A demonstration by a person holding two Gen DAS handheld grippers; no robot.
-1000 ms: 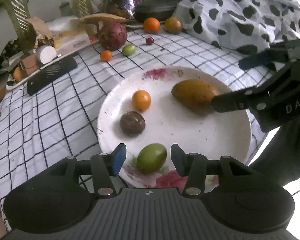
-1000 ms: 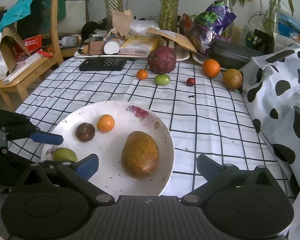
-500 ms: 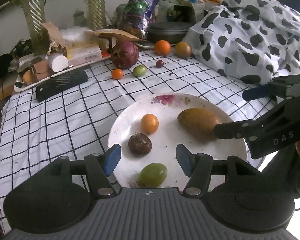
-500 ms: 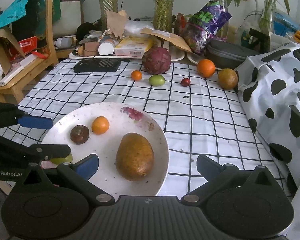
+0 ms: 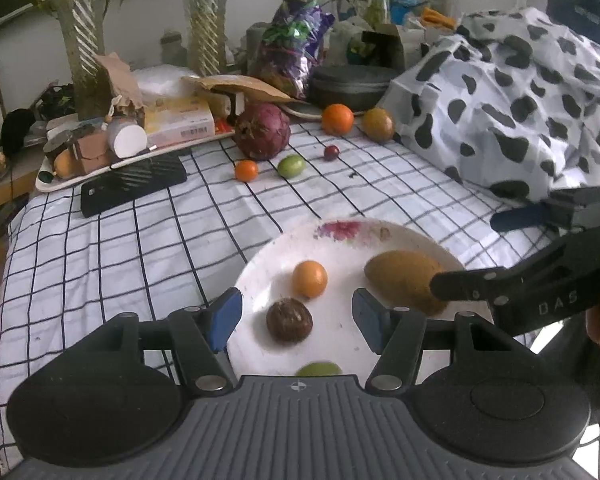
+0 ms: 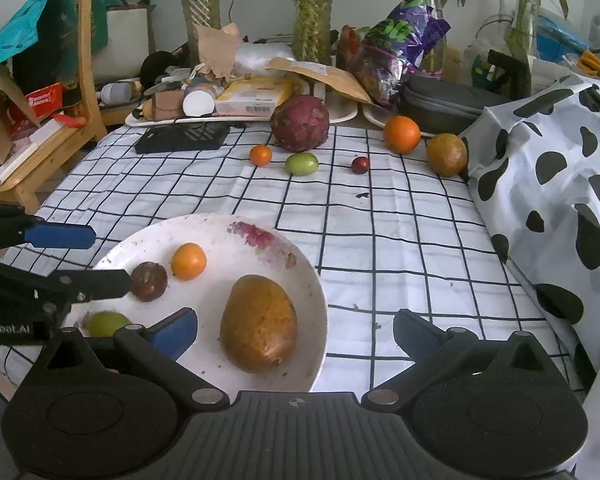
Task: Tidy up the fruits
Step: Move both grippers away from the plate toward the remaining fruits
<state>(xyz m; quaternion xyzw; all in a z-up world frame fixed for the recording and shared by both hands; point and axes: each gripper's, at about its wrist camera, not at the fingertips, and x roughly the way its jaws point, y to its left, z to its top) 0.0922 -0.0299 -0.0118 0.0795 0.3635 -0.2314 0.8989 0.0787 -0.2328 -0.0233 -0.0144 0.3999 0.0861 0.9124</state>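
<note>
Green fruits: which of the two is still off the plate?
The green fruit on the checked cloth, between the small orange and the dark red berry. The other green one lies on the plate.

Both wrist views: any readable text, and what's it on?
"DAS": on the right gripper, cut off by the frame edge.
"nRobot.AI": on the left gripper, start cut off.
Purple snack bag: green lettering, unreadable.
Yellow box: barcode label, too small to read.

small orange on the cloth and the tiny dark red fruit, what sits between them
A small green fruit lies between the small orange and the dark red fruit, apart from both. The right wrist view shows it best.
</note>
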